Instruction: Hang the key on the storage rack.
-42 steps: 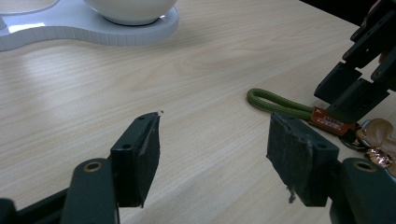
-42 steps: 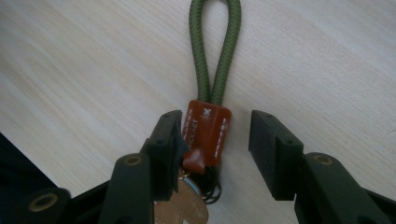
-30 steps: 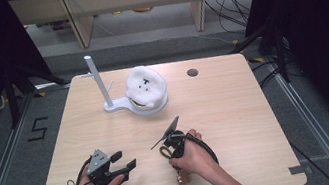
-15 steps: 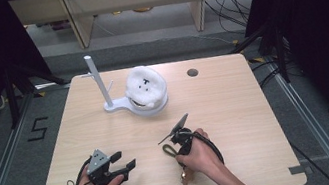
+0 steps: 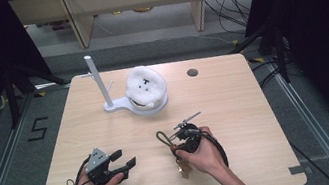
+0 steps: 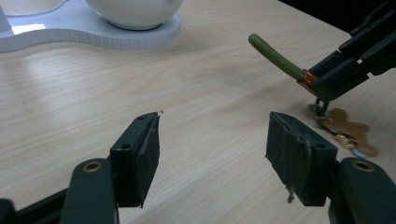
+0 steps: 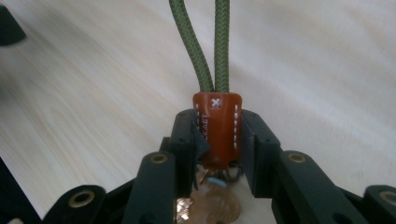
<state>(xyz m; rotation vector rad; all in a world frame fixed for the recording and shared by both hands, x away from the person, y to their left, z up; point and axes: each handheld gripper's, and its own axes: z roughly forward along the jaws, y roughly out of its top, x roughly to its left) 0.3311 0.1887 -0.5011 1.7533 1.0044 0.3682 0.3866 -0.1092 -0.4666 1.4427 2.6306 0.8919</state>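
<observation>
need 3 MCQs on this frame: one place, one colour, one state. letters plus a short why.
1. Where on the table does the white stand sit?
A. far side, left of centre
B. near right corner
C. by the person's left hand

2. What colour is the cord loop on the keychain?
A. blue
B. olive green
C. yellow

3. How is the right gripper?
A. open over bare table
B. closed on the keychain's brown leather tab
C. lying unheld on the table

Key:
1 A: in the high view the white stand is at the far side of the table, left of centre.
2 B: the cord loop is olive green.
3 B: the right gripper has its jaws pressed on both sides of the brown leather tab.
</observation>
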